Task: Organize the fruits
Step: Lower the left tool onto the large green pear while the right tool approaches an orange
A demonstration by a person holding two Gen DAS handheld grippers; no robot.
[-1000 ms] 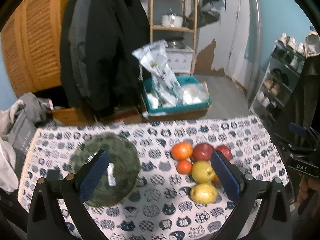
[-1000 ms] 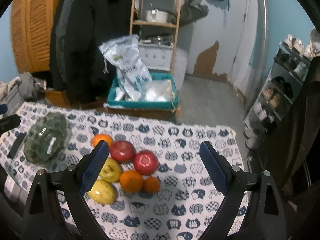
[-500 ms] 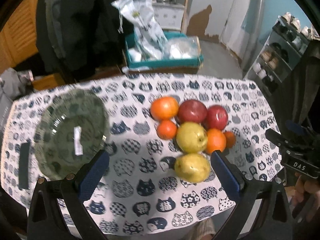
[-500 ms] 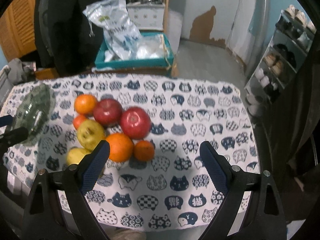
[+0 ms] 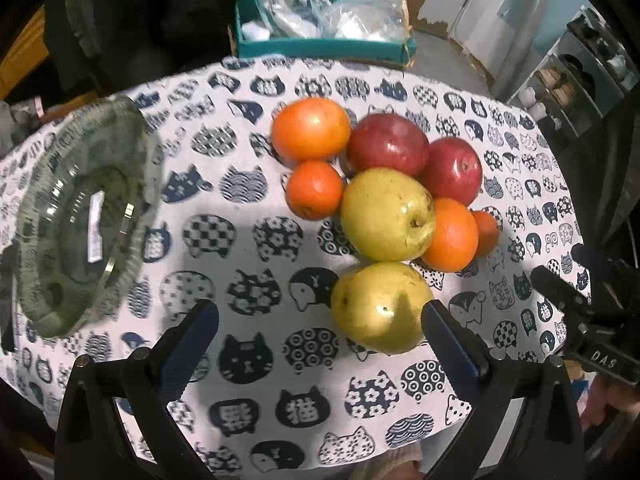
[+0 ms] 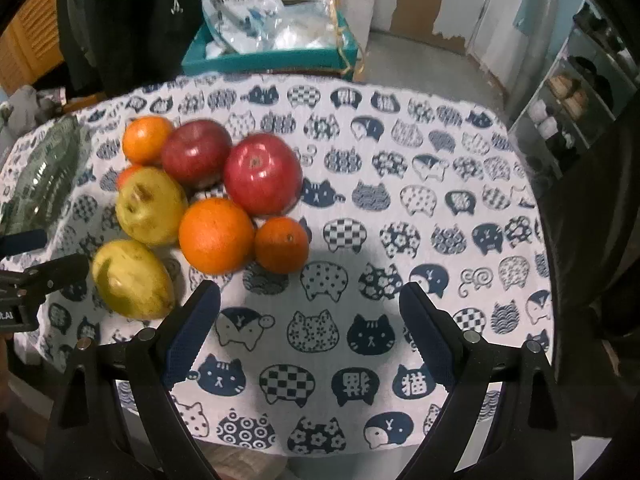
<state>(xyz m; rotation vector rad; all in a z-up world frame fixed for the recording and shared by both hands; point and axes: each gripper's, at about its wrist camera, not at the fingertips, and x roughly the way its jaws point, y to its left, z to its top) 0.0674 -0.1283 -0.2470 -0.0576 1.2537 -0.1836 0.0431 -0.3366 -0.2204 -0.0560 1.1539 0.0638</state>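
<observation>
A pile of fruit lies on the cat-print tablecloth (image 5: 248, 240): two yellow pears (image 5: 378, 308) (image 5: 386, 214), two red apples (image 5: 386, 144) (image 5: 454, 170) and several oranges (image 5: 310, 128). A green glass bowl (image 5: 76, 216) stands to the left, empty. My left gripper (image 5: 318, 330) is open above the cloth, its right finger beside the near pear. In the right wrist view the same pears (image 6: 130, 278), apples (image 6: 262, 172) and oranges (image 6: 216, 234) lie at left; my right gripper (image 6: 310, 314) hangs open over bare cloth, right of the fruit.
Beyond the table's far edge sits a teal box (image 6: 272, 54) with plastic bags, dark coats (image 6: 124, 20) at the left and a shoe rack (image 6: 572, 96) at the right. The other gripper's black body shows at each view's edge (image 5: 592, 332) (image 6: 28, 284).
Both grippers have tilted down and come closer to the table; the fruit now fills more of each view. Both stay open and nothing has been picked up.
</observation>
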